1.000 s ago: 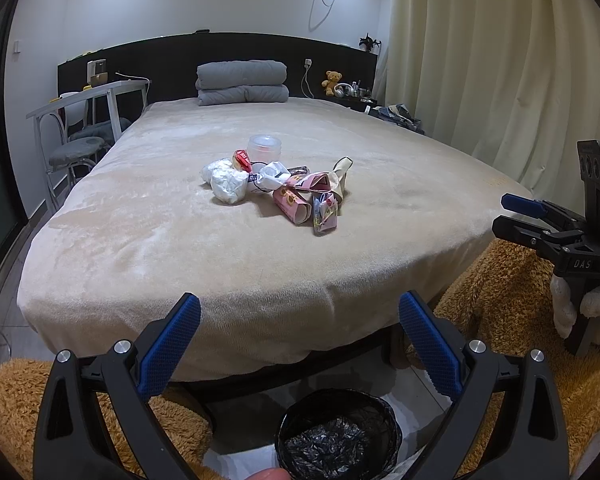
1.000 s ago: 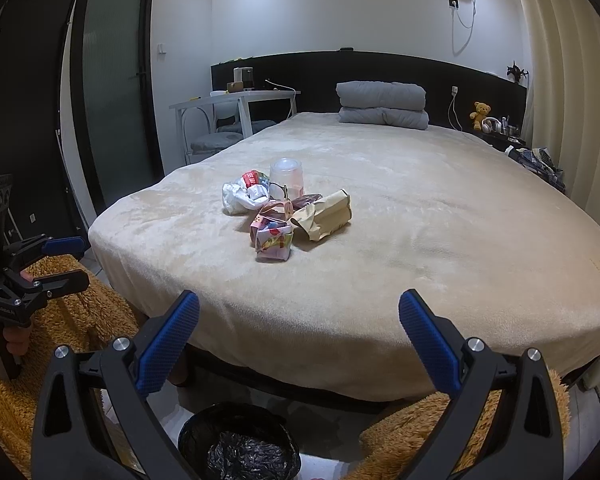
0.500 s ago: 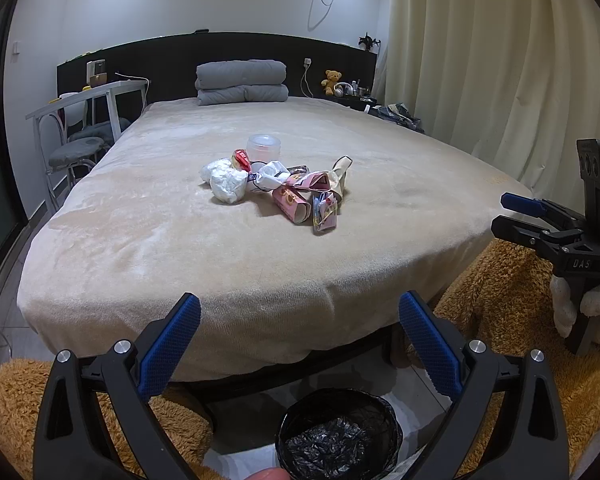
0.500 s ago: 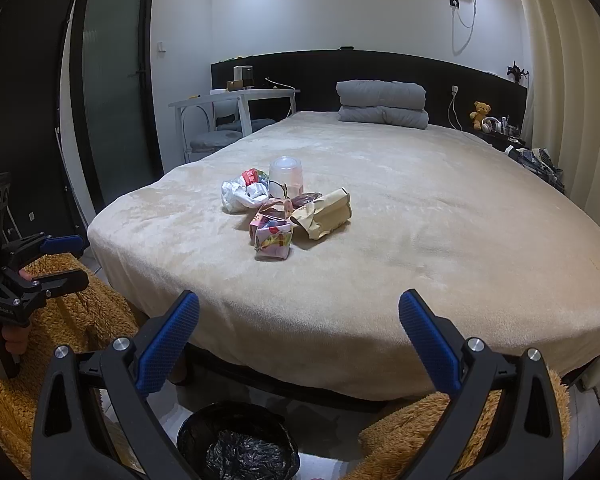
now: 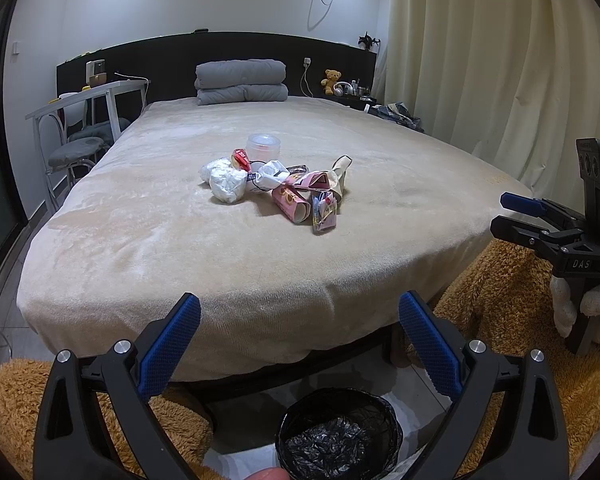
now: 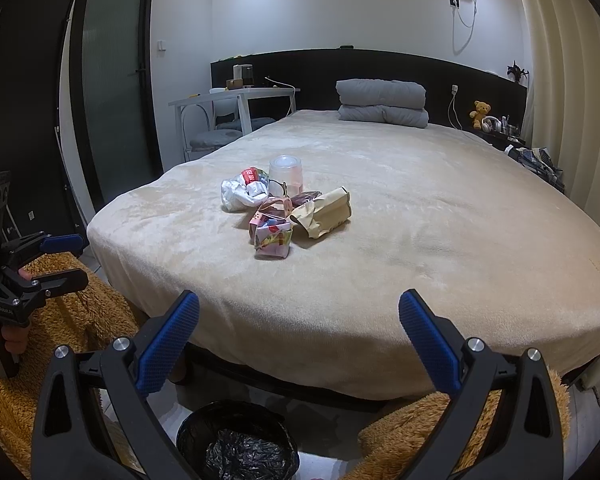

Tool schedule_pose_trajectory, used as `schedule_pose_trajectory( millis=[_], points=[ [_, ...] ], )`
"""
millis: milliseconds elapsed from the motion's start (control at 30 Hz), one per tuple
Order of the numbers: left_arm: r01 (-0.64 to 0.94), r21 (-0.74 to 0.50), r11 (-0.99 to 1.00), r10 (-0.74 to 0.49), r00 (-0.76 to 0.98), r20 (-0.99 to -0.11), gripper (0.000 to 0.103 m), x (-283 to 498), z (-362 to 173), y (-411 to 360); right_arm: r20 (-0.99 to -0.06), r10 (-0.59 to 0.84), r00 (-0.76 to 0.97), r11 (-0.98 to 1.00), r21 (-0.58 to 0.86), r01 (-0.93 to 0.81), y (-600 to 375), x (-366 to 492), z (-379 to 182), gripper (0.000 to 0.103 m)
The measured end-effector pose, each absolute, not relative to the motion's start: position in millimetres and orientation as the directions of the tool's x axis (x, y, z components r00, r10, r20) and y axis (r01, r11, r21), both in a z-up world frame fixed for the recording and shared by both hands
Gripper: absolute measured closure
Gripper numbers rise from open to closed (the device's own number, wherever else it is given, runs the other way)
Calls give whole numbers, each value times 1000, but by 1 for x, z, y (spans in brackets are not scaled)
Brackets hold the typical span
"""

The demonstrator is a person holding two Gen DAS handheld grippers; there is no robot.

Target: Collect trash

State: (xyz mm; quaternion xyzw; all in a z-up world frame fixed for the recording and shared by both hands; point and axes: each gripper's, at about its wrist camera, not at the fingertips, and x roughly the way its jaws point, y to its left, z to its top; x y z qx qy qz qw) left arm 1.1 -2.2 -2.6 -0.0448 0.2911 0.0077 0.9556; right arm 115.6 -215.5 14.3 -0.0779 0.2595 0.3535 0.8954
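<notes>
Beige bed [image 5: 148, 240] holds trash pile [image 5: 276, 184] mid-mattress; bin [image 5: 340, 436] waits below for drops; left tongs [image 5: 300, 344] and right tongs [image 6: 300, 340] gape wide, empty.

Both wrist views low at the foot of the bed [image 5: 140, 248], facing the headboard [image 6: 380, 68], left one from the left corner, right from the right, sharing the trash pile [image 5: 276, 188] and bin [image 6: 236, 440] below.

Trash pile [image 5: 274, 186] on bed [image 5: 180, 240]
</notes>
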Motion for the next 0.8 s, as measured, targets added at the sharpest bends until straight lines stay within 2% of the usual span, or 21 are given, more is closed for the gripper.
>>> schedule_pose_trajectory(
  millis=[567,800],
  points=[
    [-36,-87,996,-20,825,-565,6,2,-6,-3,-528,585,615,740,38,-671,-216,114,9,4],
    [-33,-90,995,-30,785,-619,6,15,-14,-5,-508,594,624,745,55,-664,-228,111,6,4]
  ],
)
